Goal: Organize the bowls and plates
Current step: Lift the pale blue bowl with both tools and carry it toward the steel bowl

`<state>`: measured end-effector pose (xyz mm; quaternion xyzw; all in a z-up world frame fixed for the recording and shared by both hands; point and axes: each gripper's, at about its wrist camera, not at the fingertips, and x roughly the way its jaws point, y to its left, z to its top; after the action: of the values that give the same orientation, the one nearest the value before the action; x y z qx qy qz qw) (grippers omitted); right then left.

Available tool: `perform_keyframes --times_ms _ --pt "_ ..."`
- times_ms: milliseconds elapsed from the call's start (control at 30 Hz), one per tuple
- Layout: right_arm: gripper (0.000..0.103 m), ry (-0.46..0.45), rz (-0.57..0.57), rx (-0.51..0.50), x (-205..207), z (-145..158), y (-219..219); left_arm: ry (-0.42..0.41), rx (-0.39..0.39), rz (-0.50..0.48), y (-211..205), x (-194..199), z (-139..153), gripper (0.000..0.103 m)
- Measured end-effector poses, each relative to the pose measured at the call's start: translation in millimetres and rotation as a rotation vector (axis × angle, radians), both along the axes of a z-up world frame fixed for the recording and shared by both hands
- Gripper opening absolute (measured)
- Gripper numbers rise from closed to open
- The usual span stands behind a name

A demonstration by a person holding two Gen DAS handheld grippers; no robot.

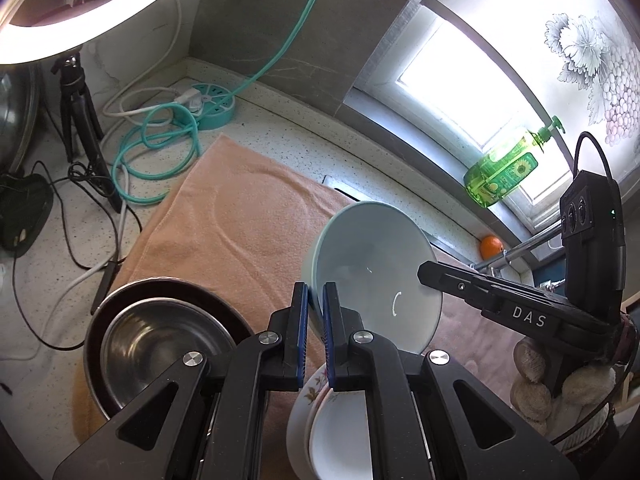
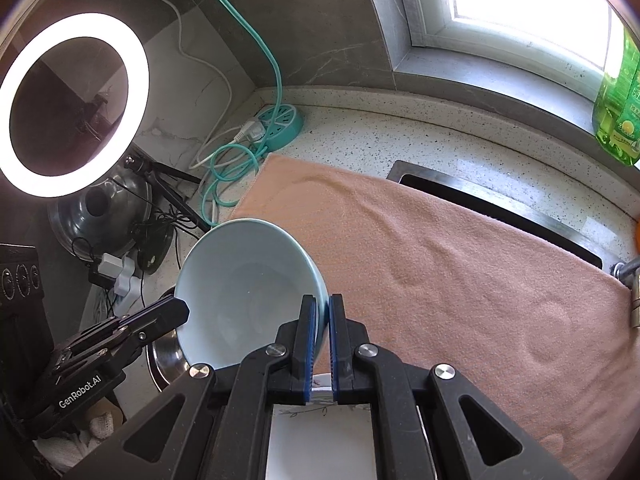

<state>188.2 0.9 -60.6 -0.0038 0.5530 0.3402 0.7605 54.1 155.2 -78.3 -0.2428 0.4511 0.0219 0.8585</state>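
Note:
A pale blue bowl [image 1: 376, 268] is held tilted above the peach towel [image 1: 240, 220], also seen in the right wrist view [image 2: 244, 292]. My left gripper [image 1: 316, 304] is shut on its near rim. My right gripper [image 2: 323, 316] is shut on the opposite rim; it shows in the left wrist view [image 1: 424, 274] at the bowl's right edge. The left gripper shows in the right wrist view [image 2: 180, 312] at the bowl's left edge. Below the bowl sit stacked white floral dishes [image 1: 320, 432]. A steel bowl [image 1: 156, 344] rests in a dark pan [image 1: 96, 320] on the left.
A teal power strip [image 1: 212, 106] with cables, a tripod [image 1: 84, 120] and a ring light [image 2: 72, 104] stand at the back left. A green soap bottle [image 1: 504, 168] stands on the sill. A sink slot [image 2: 500, 208] and tap [image 2: 628, 276] lie right.

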Motion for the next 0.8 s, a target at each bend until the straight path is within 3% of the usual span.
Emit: perform_keyframes --times_ms 800 --pt "0.006 0.007 0.123 -0.008 -48 1 69 0.001 -0.009 0.114 55 -58 0 0.006"
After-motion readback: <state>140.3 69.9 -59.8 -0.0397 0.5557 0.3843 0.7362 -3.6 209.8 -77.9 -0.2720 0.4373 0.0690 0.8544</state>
